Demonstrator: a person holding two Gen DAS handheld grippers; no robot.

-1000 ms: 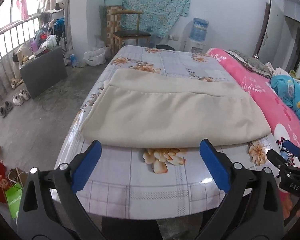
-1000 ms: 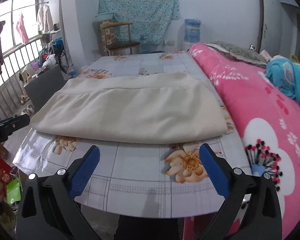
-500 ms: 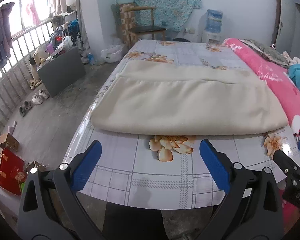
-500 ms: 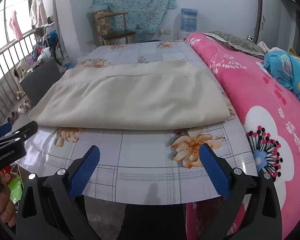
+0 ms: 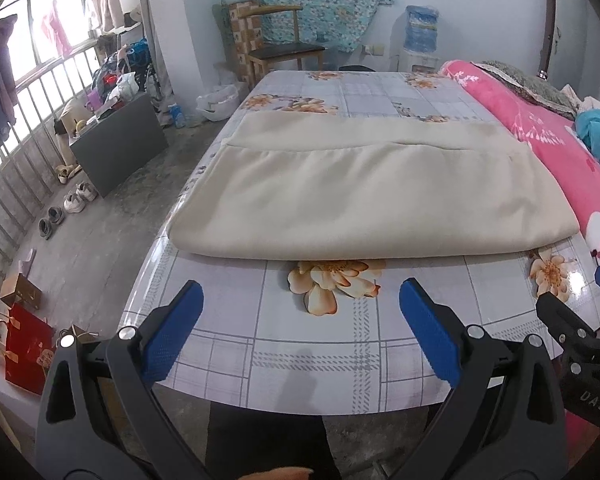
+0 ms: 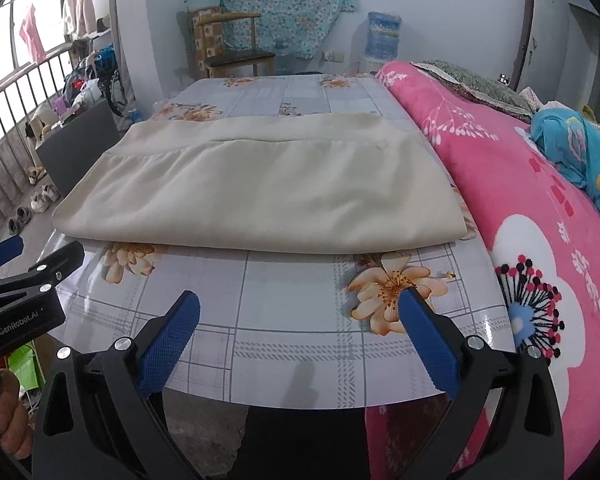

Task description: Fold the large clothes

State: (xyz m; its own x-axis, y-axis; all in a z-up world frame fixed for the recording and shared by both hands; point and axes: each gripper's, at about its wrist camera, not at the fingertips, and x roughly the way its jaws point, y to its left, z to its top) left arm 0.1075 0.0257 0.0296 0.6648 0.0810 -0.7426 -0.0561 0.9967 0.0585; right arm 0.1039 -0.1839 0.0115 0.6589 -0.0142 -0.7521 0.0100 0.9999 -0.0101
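Note:
A large cream cloth lies folded flat across the floral table, its folded edge facing me; the right wrist view shows the cream cloth on the floral table too. My left gripper hangs open over the table's near edge, short of the cloth, with nothing between its blue pads. My right gripper is open too, also short of the cloth and holding nothing. Each view catches the other gripper at its side.
A bed with a pink flowered blanket runs along the table's right side. A wooden chair and a water dispenser stand at the far wall. Shoes, a grey box and bags sit on the floor at left.
Both grippers have drawn back toward me and risen a little, so more of the table's near edge shows. The cloth has not moved. Both stay open.

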